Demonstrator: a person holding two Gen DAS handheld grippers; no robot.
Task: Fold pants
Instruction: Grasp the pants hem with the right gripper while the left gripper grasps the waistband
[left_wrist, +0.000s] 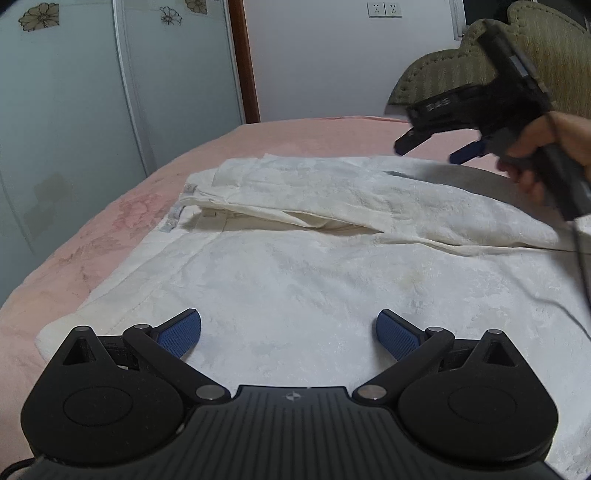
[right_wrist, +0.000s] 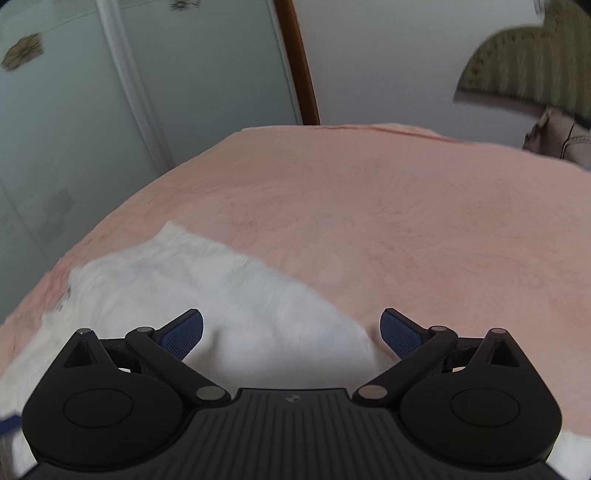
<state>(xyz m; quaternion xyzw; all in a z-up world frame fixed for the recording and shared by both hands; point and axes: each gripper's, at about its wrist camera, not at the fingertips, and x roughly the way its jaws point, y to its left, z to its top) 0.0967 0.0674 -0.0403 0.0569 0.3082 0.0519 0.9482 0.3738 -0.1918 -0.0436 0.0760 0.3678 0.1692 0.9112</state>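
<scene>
Grippers stand wide, and neither holds anything. In the left wrist view, the left gripper (left_wrist: 289, 334) sits at the bottom centre of the frame, its two blue pads (left_wrist: 180, 332) spread far apart over bare white cloth. In the right wrist view, the right gripper (right_wrist: 291, 334) fills the bottom centre in the same way, pads well apart, with nothing between them. The right gripper also shows in the upper right of the left wrist view, blurred, carried by a hand (left_wrist: 535, 147) above the far edge of the cloth.

The pants (left_wrist: 295, 266) are white and lie flat on a pink bed cover (left_wrist: 92, 229). They fill the centre and lower half of the left wrist view, with one part folded over across the middle of the frame. In the right wrist view the pants are blurred and lie in the lower left.

A padded headboard (left_wrist: 535, 55) stands in the upper right. A cupboard door with flower prints (left_wrist: 74, 92) fills the upper left.
</scene>
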